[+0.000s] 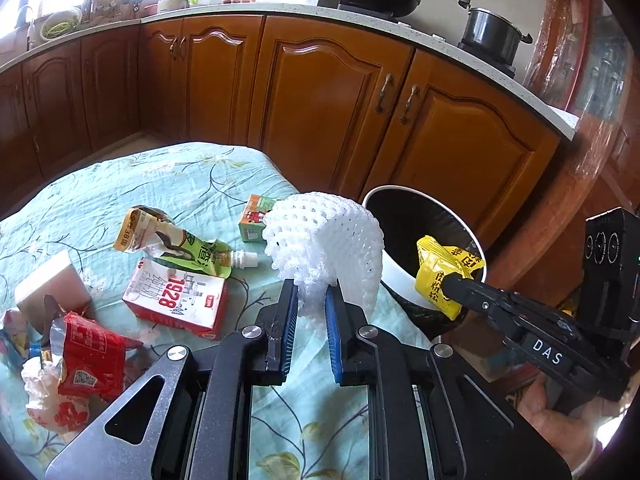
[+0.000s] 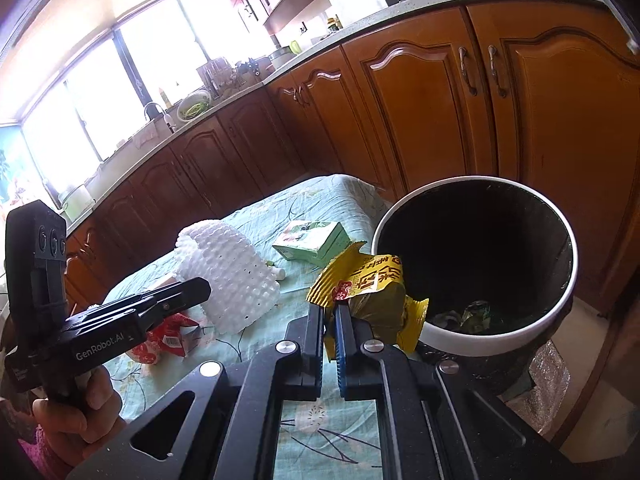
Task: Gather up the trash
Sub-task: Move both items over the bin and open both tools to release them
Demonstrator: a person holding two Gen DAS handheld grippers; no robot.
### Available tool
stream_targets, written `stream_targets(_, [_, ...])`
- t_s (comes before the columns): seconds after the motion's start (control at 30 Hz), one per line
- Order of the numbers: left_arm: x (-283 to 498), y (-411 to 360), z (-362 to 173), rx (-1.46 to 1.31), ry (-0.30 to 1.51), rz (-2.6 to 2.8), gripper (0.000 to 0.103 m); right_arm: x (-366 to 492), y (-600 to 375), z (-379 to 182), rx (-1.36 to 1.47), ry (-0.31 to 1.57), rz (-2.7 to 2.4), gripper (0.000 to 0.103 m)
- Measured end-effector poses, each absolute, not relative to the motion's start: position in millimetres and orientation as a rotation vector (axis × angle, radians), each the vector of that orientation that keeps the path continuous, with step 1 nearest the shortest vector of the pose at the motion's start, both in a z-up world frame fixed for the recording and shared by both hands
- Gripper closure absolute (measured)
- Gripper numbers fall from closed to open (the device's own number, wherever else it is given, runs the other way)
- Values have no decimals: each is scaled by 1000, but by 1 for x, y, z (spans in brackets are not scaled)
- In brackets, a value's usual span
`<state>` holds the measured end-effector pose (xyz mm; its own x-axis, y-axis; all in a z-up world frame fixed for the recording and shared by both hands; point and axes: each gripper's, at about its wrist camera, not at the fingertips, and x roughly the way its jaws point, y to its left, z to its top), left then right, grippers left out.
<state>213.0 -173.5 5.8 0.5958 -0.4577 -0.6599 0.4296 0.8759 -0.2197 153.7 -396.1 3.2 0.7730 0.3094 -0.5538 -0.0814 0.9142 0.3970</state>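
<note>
1. The left tool (image 1: 311,294) is pinching one white foam fruit net (image 1: 324,240) above the desk (image 1: 192,176).
2. The right tool (image 2: 329,316) is clamping one yellow snack wrapper (image 2: 370,288) at the rim of the single trash bin (image 2: 480,332).
3. Lying on the desk: two cartons, the red-and-white milk carton (image 1: 176,300) and the small green juice box (image 1: 254,220); one spouted pouch (image 1: 176,244); one red wrapper (image 1: 94,356).

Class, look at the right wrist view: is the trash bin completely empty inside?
No. A few crumpled wrappers lie at the bottom of the trash bin, seen just past its white rim.
</note>
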Motion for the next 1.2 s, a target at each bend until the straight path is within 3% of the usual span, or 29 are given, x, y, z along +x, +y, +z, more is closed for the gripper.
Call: stream_targets(1.2, [264,-319,2,90,882,-683,90,200,-485,-16,410,719,85,97])
